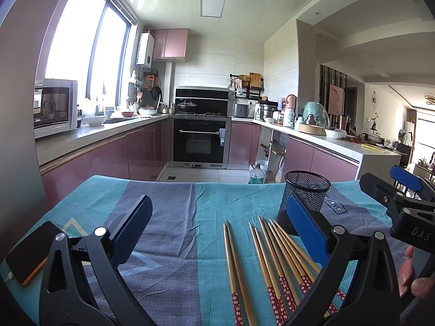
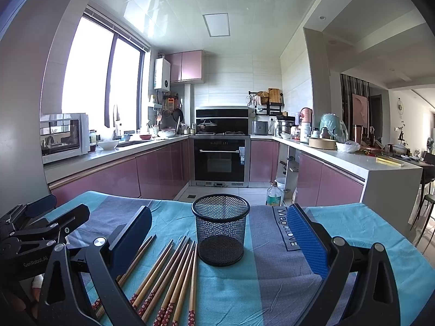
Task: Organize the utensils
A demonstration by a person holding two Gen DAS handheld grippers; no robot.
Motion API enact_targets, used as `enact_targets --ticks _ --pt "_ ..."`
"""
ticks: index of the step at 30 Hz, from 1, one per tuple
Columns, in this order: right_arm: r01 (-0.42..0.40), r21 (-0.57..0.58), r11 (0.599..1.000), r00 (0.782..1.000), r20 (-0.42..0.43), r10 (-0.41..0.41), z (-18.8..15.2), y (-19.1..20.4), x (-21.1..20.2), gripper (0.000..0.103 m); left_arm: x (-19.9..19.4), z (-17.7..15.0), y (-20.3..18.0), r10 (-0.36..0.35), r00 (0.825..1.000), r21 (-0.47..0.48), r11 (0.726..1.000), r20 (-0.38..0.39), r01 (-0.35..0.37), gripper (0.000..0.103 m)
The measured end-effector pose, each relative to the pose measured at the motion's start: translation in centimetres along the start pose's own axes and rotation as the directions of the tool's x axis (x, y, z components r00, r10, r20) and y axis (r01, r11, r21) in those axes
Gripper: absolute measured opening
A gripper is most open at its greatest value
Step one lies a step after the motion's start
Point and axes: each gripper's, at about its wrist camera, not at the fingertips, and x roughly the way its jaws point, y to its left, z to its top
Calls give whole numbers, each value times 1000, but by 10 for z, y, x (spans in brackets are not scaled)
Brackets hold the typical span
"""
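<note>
Several wooden chopsticks [image 1: 274, 260] with red flowered ends lie side by side on a blue and grey tablecloth [image 1: 174, 212]. An empty black mesh cup [image 1: 304, 198] stands upright just beyond their tips. My left gripper [image 1: 217, 220] is open and empty above the cloth, with the chopsticks under its right finger. In the right wrist view the chopsticks [image 2: 168, 277] lie left of centre and the mesh cup [image 2: 220, 229] stands in the middle. My right gripper [image 2: 220, 231] is open and empty, its fingers on either side of the cup, short of it.
A black phone [image 1: 30, 252] lies on the cloth at the near left. The table's far edge [image 1: 217, 182] drops to the kitchen floor, where a plastic bottle [image 1: 256, 175] stands. Pink cabinets and an oven [image 1: 199, 142] are further back.
</note>
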Motion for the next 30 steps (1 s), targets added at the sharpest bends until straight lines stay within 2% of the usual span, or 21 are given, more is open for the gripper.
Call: enact_targets --ticks 15,21,27,30 --pt "0 4 1000 1000 -10 0 0 -1 3 96 6 0 3 -3 1000 -11 1000 -29 3 97" --pt "-7 12 1000 1000 -28 8 -2 -2 7 96 15 -1 1 -14 997 2 1000 -72 14 97" --pt "-62 42 997 985 -159 68 -11 -9 27 96 34 -7 -2 -43 982 39 998 -184 51 97" --pt "-102 66 993 956 -268 116 -22 -12 44 96 49 -11 -2 -65 962 48 996 -265 80 97"
